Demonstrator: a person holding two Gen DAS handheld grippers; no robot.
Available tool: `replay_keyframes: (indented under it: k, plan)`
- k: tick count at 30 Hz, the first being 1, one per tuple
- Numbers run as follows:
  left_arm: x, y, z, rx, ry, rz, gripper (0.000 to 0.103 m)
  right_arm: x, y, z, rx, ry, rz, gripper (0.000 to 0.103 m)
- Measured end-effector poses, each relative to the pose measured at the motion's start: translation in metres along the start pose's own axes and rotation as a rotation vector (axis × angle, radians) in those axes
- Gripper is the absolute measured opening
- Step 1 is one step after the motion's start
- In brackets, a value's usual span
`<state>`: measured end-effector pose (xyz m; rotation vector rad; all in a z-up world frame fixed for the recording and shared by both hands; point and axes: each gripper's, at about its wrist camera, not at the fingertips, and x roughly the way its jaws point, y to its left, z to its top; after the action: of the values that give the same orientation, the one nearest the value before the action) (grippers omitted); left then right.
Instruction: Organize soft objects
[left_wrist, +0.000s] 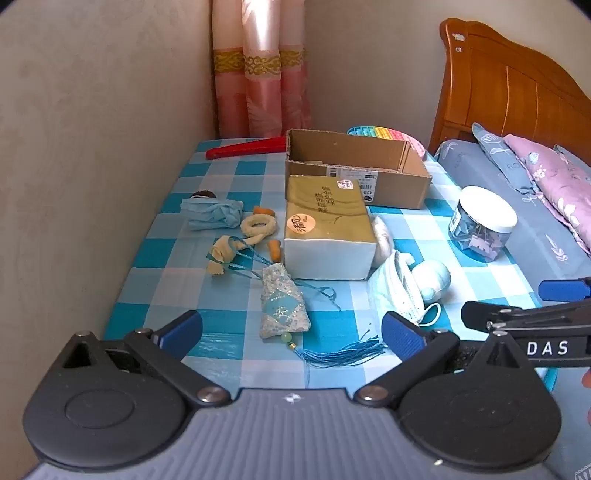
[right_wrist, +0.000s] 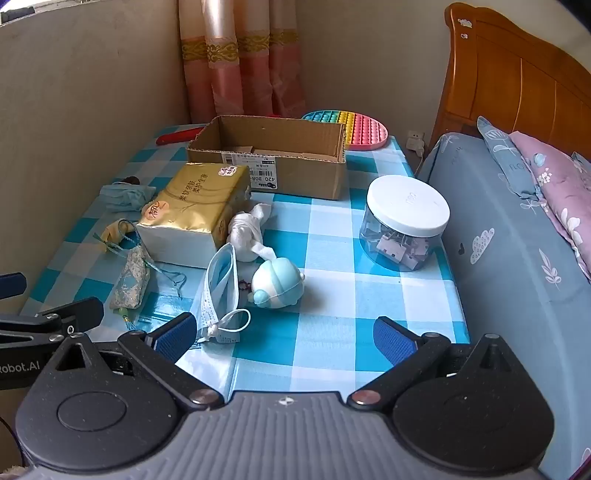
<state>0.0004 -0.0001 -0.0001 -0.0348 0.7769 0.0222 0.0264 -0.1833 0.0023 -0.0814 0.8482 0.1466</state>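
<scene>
An open cardboard box (left_wrist: 384, 181) (right_wrist: 295, 173) stands at the back of the checked table (left_wrist: 229, 343). In front lie a gold tissue pack (left_wrist: 327, 229) (right_wrist: 192, 218), a floral sachet with blue tassel (left_wrist: 282, 308) (right_wrist: 133, 282), a folded blue mask (left_wrist: 212, 214) (right_wrist: 125, 195), a cream scrunchie (left_wrist: 258, 225), a white-blue face mask (left_wrist: 400, 291) (right_wrist: 221, 291), a white cloth (right_wrist: 247, 230) and a blue-white squishy toy (right_wrist: 277, 282) (left_wrist: 432, 278). My left gripper (left_wrist: 291, 332) is open above the sachet's tassel. My right gripper (right_wrist: 284, 336) is open, its left pad beside the face mask.
A clear jar of clips with a white lid (left_wrist: 482, 223) (right_wrist: 404, 225) stands right. A rainbow pop mat (right_wrist: 347, 127) and a red strip (left_wrist: 245, 147) lie behind the box. Wall on the left, bed with pillows (right_wrist: 554, 192) on the right.
</scene>
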Motion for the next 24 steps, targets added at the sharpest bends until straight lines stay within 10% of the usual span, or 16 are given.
replay_keyframes:
  k: [24]
  plan:
    - [-0.005,-0.001,0.0,-0.001,-0.011,-0.009,0.102,-0.003,0.0,0.001,0.0,-0.003,0.002,0.103]
